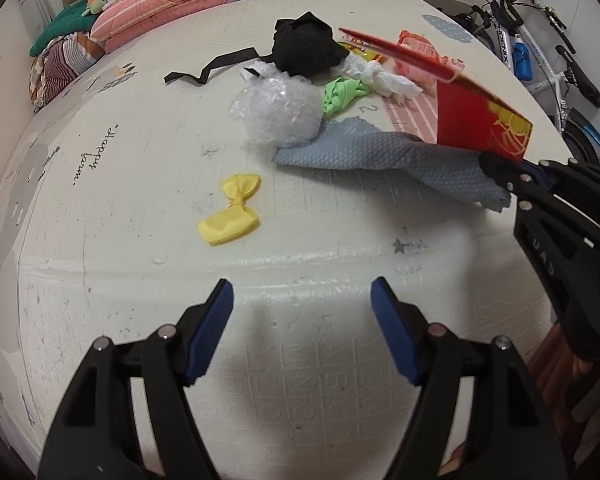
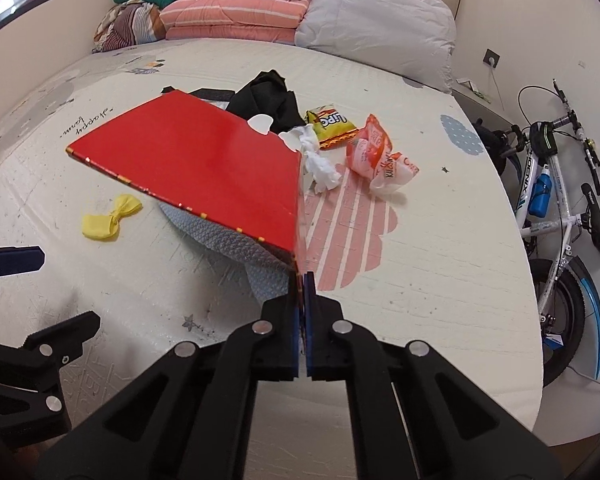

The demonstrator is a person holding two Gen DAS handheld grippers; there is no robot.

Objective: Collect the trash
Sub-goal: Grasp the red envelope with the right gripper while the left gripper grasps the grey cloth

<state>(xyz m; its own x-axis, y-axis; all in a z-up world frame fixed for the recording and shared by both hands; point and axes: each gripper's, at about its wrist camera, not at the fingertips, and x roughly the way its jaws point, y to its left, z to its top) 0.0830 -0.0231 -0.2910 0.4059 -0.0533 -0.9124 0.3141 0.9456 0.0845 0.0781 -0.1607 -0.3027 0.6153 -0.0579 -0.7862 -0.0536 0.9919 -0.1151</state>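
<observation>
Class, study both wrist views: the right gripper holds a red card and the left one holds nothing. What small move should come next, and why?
Probably lift the flat red cardboard sheet clear. The right gripper is shut on its corner, but it still overlaps the grey-blue textured cloth. The open left gripper could then reach the crumpled yellow wrapper.

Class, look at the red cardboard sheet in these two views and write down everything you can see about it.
The red cardboard sheet is flat, stiff-looking and glossy, with a thin gold-patterned border and a yellow printed design on the face seen from the left wrist view. The right hand-held gripper is shut on one corner, holding it tilted above the play mat. The grey textured cloth lies beneath it.
</observation>
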